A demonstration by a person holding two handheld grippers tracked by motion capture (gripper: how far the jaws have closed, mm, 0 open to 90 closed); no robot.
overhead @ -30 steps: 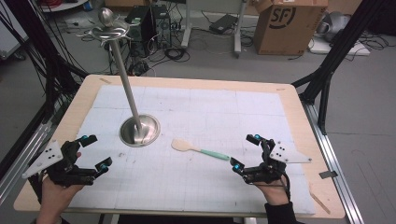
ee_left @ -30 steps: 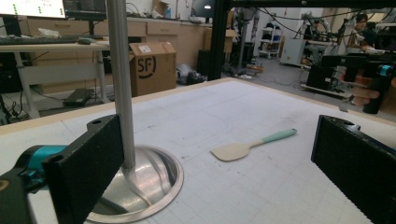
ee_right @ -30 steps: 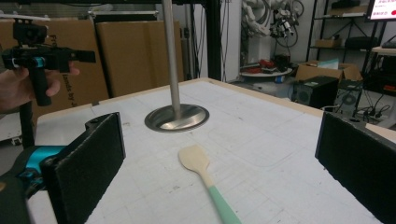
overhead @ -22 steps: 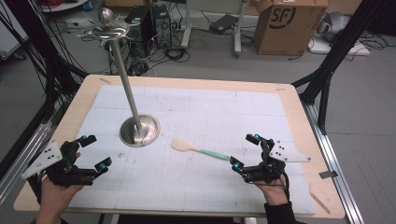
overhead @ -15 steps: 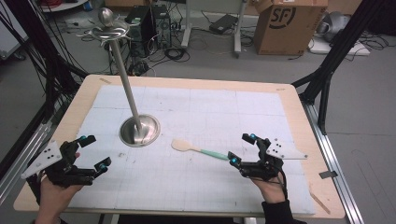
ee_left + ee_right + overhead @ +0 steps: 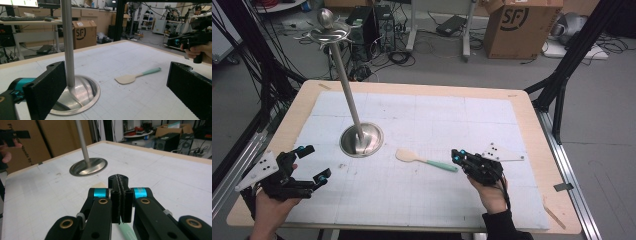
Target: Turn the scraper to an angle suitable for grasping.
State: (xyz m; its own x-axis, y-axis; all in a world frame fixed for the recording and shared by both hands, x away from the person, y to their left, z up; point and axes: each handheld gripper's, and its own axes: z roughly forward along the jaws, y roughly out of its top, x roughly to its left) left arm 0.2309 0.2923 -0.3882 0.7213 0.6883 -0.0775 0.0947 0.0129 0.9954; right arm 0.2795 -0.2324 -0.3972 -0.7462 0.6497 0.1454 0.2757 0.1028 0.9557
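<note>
A spatula with a beige blade and mint-green handle lies flat on the white mat, right of centre. It is also seen from the left gripper view, spatula. My right gripper hovers just over the handle's end with its jaws shut. In the right gripper view the pads meet with nothing between them at the right gripper, and the green handle passes underneath. My left gripper is open near the front left corner, jaws wide apart, left gripper. A tall metal stand rises from a round base.
The stand's pole leans toward the back left and carries a hooked top. A white gridded mat covers the wooden table. Black frame legs flank the table's right side. A cardboard box sits on the floor behind.
My right gripper has moved left toward the spatula's handle end and its jaws have gone from open to shut. The spatula and the left gripper have stayed put.
</note>
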